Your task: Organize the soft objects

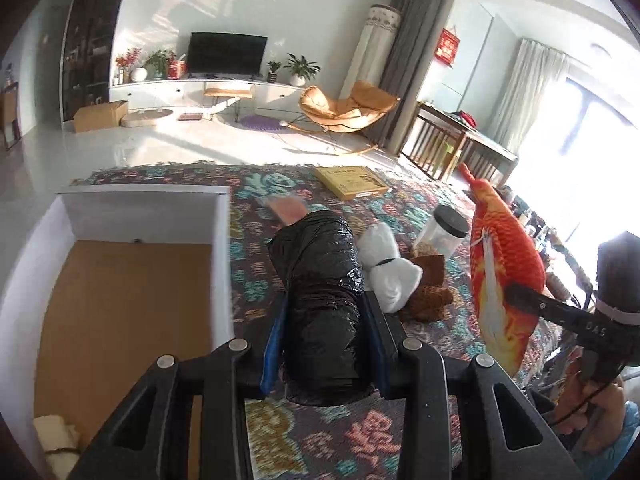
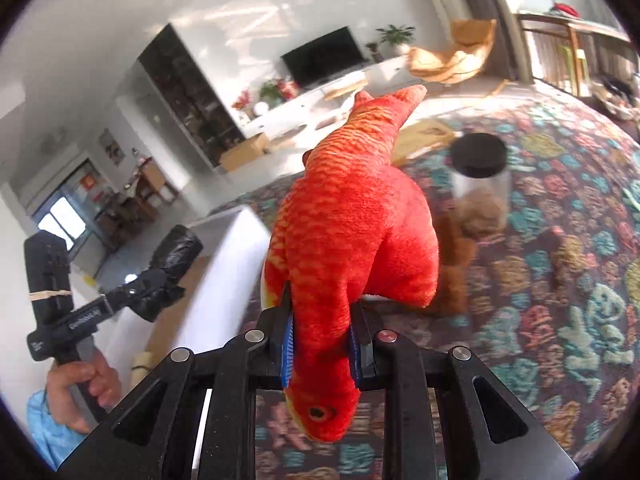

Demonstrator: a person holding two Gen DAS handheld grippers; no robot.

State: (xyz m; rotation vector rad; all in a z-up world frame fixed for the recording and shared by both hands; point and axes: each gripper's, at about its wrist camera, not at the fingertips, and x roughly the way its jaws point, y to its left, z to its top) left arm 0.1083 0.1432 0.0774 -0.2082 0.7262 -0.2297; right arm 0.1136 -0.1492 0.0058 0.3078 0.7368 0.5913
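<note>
The black roll (image 1: 320,300) pinched in our left tongs (image 1: 322,344) is right beside the white box (image 1: 144,208), at left; right tongs (image 2: 322,344) squeeze the red fish (image 2: 352,240).

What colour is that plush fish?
Bright orange-red with scale markings; the plush fish shows best in the right wrist view.

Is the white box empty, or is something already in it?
Not empty. The left wrist view shows a pale, cream-coloured item in the near corner of the white box; the rest of its brown floor is bare.
</note>
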